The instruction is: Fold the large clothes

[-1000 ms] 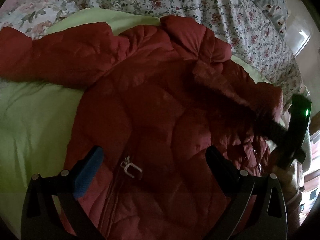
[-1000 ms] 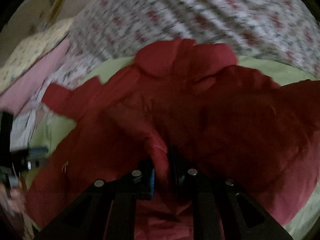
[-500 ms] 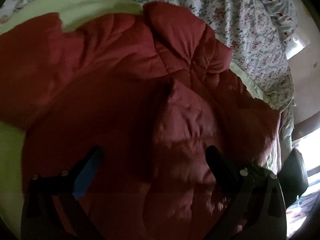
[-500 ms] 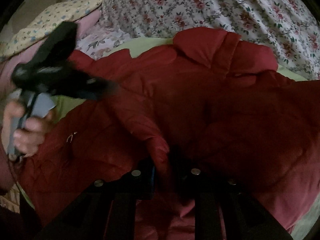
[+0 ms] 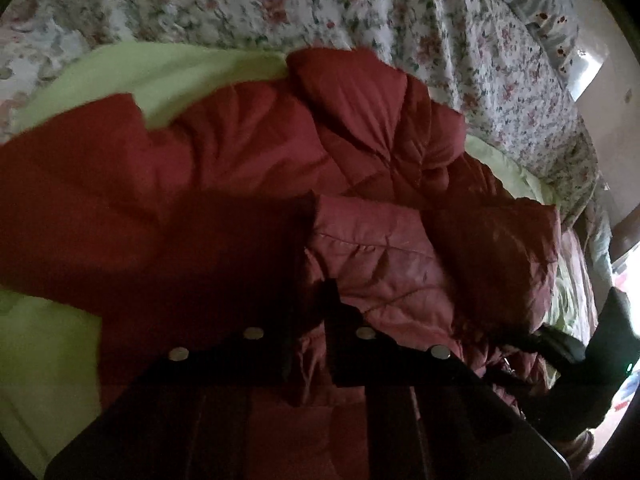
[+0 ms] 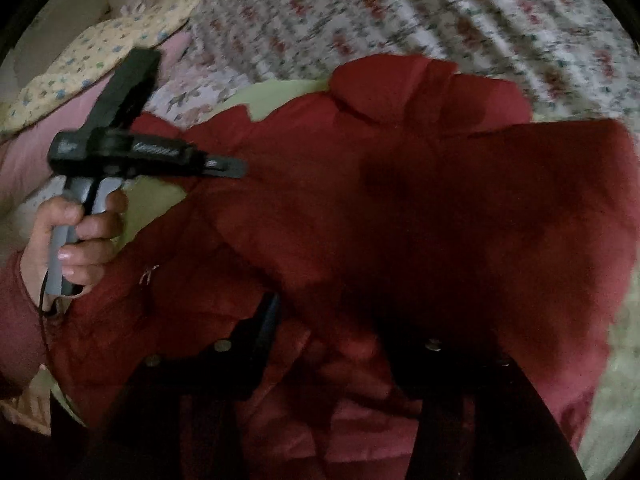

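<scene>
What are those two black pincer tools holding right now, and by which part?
The left gripper has just closed its jaws on a raised fold of the red jacket, near its middle. The right gripper's jaws have just been opening, releasing the fabric between them.

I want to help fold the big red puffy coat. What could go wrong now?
The left gripper pinches only a thin fold of the red quilted puffer jacket, and slick fabric may slip out. The right gripper has just been opening with jacket fabric loose between its jaws, so the folded sleeve could flop back. The metal zipper pull might snag.
</scene>
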Demonstrator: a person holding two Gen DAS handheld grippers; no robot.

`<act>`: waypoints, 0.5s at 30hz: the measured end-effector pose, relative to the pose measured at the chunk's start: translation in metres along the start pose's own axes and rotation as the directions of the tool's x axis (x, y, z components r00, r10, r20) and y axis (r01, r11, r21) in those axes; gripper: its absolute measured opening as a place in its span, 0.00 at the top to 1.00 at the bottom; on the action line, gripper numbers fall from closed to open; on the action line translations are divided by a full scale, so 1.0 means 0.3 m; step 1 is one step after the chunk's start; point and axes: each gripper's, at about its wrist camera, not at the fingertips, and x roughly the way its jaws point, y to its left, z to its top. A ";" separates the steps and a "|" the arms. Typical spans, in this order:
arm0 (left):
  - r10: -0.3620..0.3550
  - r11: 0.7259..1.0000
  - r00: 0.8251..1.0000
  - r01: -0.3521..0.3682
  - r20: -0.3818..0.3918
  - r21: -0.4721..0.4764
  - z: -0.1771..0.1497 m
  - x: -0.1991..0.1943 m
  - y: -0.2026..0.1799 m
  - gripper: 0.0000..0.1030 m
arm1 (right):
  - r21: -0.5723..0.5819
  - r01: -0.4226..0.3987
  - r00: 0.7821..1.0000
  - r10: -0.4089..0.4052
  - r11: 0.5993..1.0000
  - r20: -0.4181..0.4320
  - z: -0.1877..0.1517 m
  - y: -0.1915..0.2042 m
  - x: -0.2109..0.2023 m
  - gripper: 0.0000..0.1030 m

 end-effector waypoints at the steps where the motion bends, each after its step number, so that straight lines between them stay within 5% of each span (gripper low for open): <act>1: 0.008 1.000 1.000 -0.008 0.007 -0.004 0.000 -0.008 0.011 0.90 | 0.022 0.006 1.000 -0.006 1.000 0.015 0.002 -0.014 -0.017 0.50; 7: 0.115 0.993 0.991 -0.114 0.065 -0.013 0.013 -0.036 0.078 0.91 | 0.139 0.137 0.983 -0.152 0.981 0.101 0.034 -0.108 -0.092 0.50; 15: 0.190 0.981 0.980 -0.192 0.060 0.016 -0.026 -0.023 0.083 0.90 | 0.199 0.272 0.959 -0.281 0.942 0.020 0.077 -0.209 0.007 0.50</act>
